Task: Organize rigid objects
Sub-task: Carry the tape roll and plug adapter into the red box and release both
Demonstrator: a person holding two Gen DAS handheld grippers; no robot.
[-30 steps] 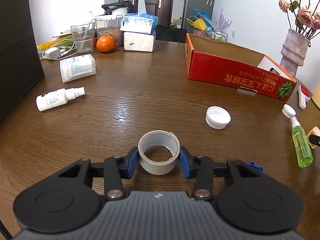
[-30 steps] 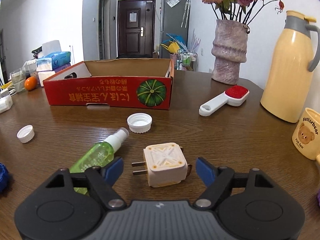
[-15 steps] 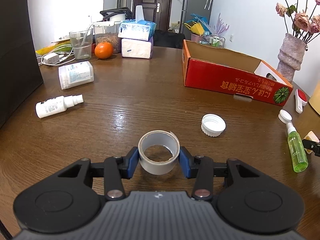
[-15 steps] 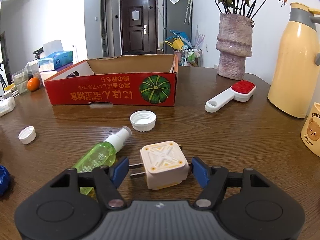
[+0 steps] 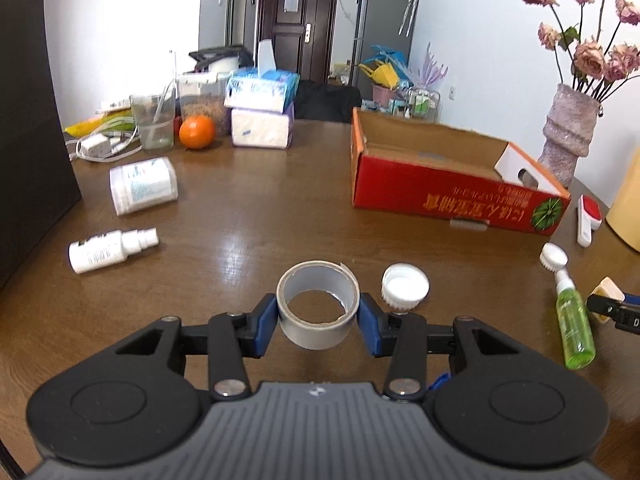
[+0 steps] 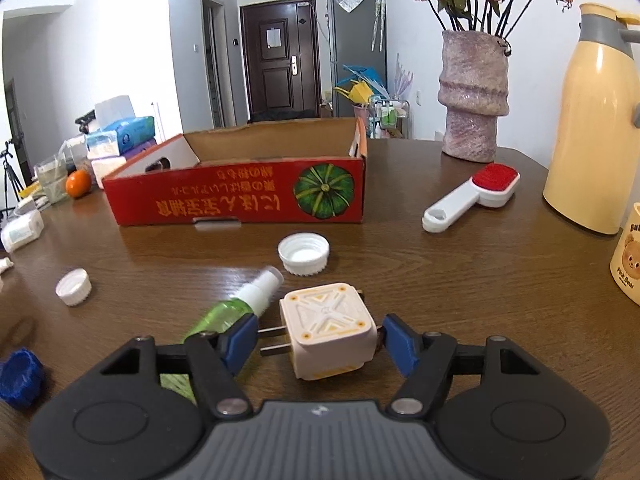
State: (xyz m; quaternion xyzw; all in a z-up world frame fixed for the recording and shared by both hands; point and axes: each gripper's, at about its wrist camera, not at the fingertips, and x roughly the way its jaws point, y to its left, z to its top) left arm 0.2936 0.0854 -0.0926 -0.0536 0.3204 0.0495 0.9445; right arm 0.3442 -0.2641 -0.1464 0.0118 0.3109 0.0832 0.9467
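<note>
My left gripper (image 5: 318, 320) is shut on a grey tape roll (image 5: 318, 304) and holds it above the brown table. My right gripper (image 6: 318, 340) is shut on a cream plug adapter (image 6: 328, 330), its two prongs against the left finger. The open red cardboard box (image 5: 448, 196) stands ahead and to the right in the left wrist view, and straight ahead in the right wrist view (image 6: 240, 196). A green spray bottle (image 6: 236, 304) lies just left of the adapter and also shows in the left wrist view (image 5: 574, 330).
White caps (image 5: 405, 285) (image 6: 304, 254) (image 6: 73, 287) lie on the table. A white spray bottle (image 5: 110, 250) and a white jar (image 5: 143, 185) lie at left. A lint brush (image 6: 472, 196), vase (image 6: 474, 108), yellow thermos (image 6: 596, 128), mug (image 6: 628, 264) and blue object (image 6: 18, 376) are around.
The left gripper has lifted the tape roll and moved right, toward the white cap. The right gripper has closed on the plug adapter and raised it.
</note>
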